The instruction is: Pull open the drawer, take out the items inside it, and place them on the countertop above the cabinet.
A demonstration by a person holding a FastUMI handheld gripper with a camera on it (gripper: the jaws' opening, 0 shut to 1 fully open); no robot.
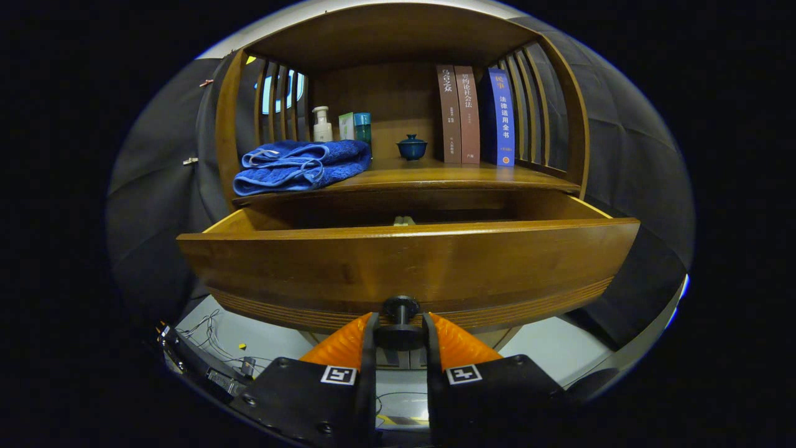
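Observation:
The wooden drawer (407,264) stands pulled out toward me, its front panel just ahead of the fingers. My gripper (400,326) is shut on the drawer's dark round knob (400,309), with an orange finger (345,341) pressing on each side of it. Over the front panel's top edge a small pale item (404,219) peeks out from inside the drawer; the rest of the inside is hidden. The countertop (435,176) lies right above the drawer.
On the countertop lie a folded blue towel (301,165), a white pump bottle (321,124), small boxes (354,126), a dark blue lidded cup (411,147) and three upright books (476,115). Slatted wooden sides and a wooden top close in the shelf. Cables (214,339) lie on the floor below.

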